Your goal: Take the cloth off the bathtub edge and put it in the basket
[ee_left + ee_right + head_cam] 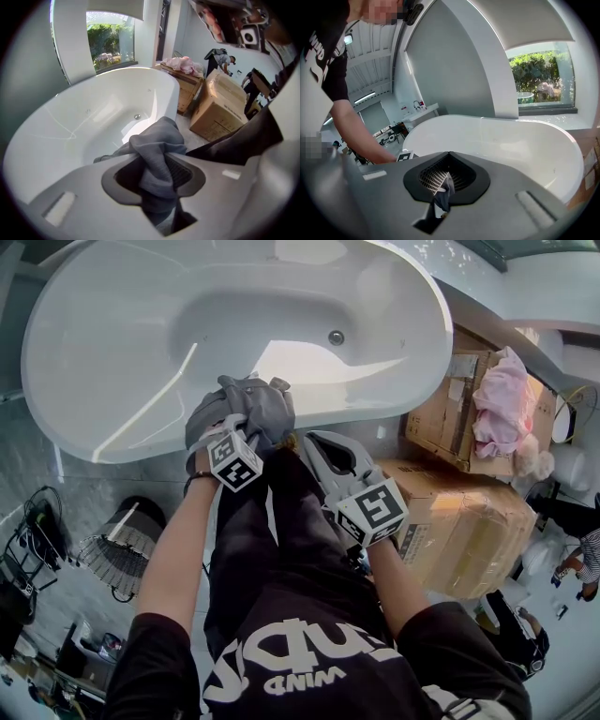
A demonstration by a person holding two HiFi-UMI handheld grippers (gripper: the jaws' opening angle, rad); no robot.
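Because the grey cloth looked soft, light and limp, bunched at the near rim of the bathtub, it would probably sag when lifted, so gathered folds gave the best hold: the left tongs were clamped on a thick fold and the right tongs pinched a corner.

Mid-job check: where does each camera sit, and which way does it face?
Head view: on the head, steeply down at the bathtub rim; arms, shirt show.
Left gripper view: on left gripper, along jaws clamping cloth.
Right gripper view: on right gripper, across bathtub toward window; left arm shows.
Shared: bathtub and cloth, all three.
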